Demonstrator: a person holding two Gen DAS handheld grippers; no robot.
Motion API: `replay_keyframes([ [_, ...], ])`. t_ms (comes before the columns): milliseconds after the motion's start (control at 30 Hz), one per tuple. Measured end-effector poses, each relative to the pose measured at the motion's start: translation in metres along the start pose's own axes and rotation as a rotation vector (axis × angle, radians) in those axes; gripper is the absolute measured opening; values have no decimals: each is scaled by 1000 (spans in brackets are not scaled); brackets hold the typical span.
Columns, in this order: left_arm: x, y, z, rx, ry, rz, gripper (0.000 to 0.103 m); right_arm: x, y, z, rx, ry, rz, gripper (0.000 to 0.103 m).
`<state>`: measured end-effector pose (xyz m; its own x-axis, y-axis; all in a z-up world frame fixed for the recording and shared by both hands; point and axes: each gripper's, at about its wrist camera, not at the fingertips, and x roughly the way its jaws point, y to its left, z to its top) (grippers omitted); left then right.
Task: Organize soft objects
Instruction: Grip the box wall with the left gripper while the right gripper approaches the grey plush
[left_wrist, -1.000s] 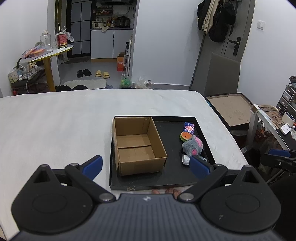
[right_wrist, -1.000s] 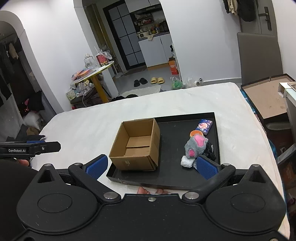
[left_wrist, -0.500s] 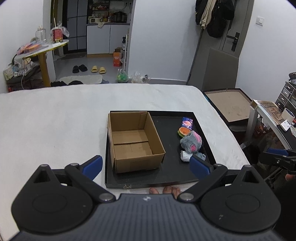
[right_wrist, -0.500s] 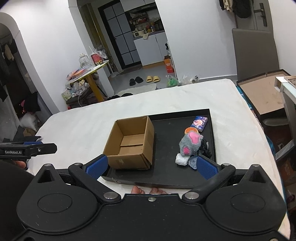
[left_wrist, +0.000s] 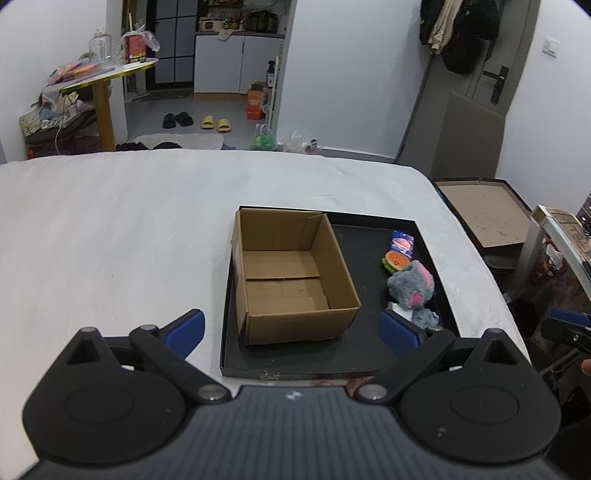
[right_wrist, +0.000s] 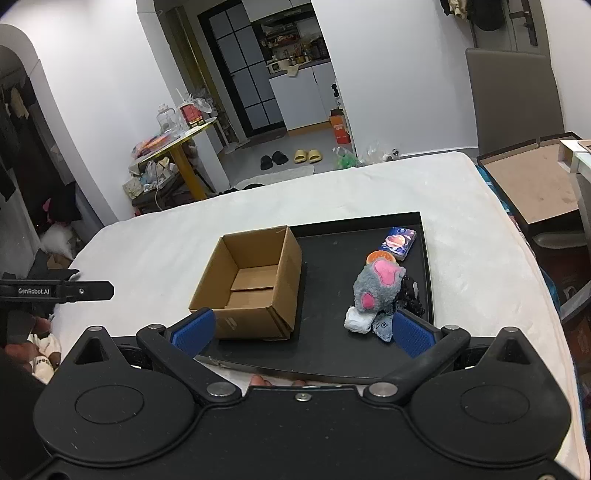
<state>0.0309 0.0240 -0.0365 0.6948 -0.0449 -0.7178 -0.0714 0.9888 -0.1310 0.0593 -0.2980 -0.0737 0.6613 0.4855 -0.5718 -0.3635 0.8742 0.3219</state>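
On tray (right_wrist: 325, 288): grey plush (right_wrist: 376, 291), pink patches.

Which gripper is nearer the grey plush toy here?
Probably the right. The grey plush toy sits just ahead of the right gripper, near its right finger. The left gripper faces the cardboard box, with the toy off to its right.

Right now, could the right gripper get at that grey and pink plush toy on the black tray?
Probably yes. The right gripper is open and empty, and the grey plush toy lies uncovered ahead of it on the black tray. The cardboard box stands off to the left, apart from the toy.
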Motion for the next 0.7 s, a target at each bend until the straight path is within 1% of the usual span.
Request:
replay_keyframes([
  [233, 23, 8, 0, -22, 6, 26, 99, 17, -18, -3, 18, -2, -19, 102],
  [400, 38, 12, 3, -30, 7, 44, 99, 29, -32, -5, 43, 4, -24, 97],
  [567, 51, 11, 4, -30, 7, 63, 99, 40, -42, -7, 61, 5, -23, 95],
  [700, 63, 12, 3, -32, 9, 77, 98, 50, -51, -8, 71, 8, -42, 91],
])
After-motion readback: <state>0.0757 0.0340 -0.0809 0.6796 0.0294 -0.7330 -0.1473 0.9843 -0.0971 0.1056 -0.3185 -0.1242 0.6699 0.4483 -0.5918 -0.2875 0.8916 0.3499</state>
